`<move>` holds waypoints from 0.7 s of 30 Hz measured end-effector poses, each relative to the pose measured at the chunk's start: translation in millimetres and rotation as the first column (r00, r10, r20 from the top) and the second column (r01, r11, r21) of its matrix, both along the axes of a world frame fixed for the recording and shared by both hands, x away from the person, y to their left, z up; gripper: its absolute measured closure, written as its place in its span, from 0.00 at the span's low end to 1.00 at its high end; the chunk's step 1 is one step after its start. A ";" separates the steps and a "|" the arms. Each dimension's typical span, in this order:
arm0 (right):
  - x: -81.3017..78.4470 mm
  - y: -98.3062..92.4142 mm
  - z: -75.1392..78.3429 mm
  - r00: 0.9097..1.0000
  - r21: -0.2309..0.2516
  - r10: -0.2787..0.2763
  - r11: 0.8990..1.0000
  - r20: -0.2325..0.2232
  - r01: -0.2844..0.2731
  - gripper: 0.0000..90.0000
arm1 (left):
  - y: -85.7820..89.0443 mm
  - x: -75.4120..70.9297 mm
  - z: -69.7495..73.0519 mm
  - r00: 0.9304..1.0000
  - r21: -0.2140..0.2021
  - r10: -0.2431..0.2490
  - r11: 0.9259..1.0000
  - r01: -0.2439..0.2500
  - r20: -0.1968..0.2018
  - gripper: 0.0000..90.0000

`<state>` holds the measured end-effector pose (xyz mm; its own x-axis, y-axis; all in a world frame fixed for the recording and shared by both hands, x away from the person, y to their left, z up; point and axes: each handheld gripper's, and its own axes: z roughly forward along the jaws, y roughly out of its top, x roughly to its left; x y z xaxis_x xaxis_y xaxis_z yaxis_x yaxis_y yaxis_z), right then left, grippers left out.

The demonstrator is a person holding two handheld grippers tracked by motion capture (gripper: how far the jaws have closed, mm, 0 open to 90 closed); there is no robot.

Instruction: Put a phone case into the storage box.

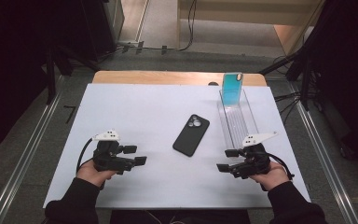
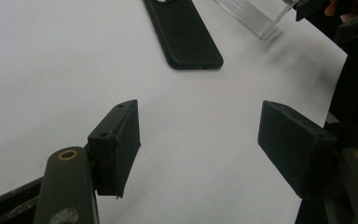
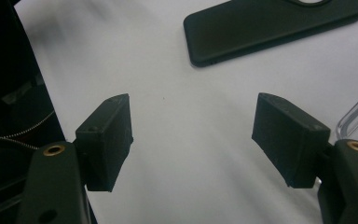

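Near edge: left gripper (image 1: 137,155) at 7 o'clock and right gripper (image 1: 227,160) at 5 o'clock, jaws of both parted wide, nothing between them, tips facing inward over bare white table (image 1: 135,116). Centre: black phone (image 1: 191,135) lying flat, camera side up, nothing between it and either gripper. Clear tray (image 1: 236,122) at 2 o'clock, just right of phone. Far end of tray: teal phone (image 1: 232,87) standing upright.

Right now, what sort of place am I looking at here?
Probably a lab or recording workspace, not a home. A white table is set with just a black phone and a clear rack, metal rails run along the floor, and cables trail behind.
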<state>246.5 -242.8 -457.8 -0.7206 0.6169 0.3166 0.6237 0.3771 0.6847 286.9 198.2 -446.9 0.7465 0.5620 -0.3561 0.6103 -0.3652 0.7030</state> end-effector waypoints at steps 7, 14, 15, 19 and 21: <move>0.7 -1.1 -2.6 1.000 0.004 0.004 1.000 0.013 -0.004 0.29 | 0.7 -0.9 0.4 1.000 -0.001 0.000 1.000 0.000 0.002 0.34; 4.0 2.2 -1.9 1.000 0.007 -0.013 1.000 -0.018 0.013 0.29 | 2.3 -1.6 0.2 1.000 -0.004 0.009 1.000 -0.009 0.001 0.34; 4.6 3.0 -1.2 1.000 0.006 -0.015 1.000 -0.017 0.016 0.29 | 2.5 -1.4 0.0 1.000 -0.005 0.009 1.000 -0.009 -0.001 0.34; 8.2 11.2 2.4 0.999 0.011 -0.043 0.999 -0.005 0.043 0.29 | 2.1 -1.4 0.4 1.000 0.000 0.008 1.000 -0.008 0.002 0.34; 11.5 14.6 3.2 0.998 0.026 -0.060 0.998 -0.014 0.060 0.28 | 1.9 -1.3 0.3 1.000 0.002 0.006 1.000 -0.006 0.003 0.34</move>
<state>258.0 -228.2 -454.6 -0.6783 0.6500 0.3426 0.6534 0.3204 0.6859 285.5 200.2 -446.6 0.7443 0.5669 -0.3529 0.6102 -0.3628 0.7043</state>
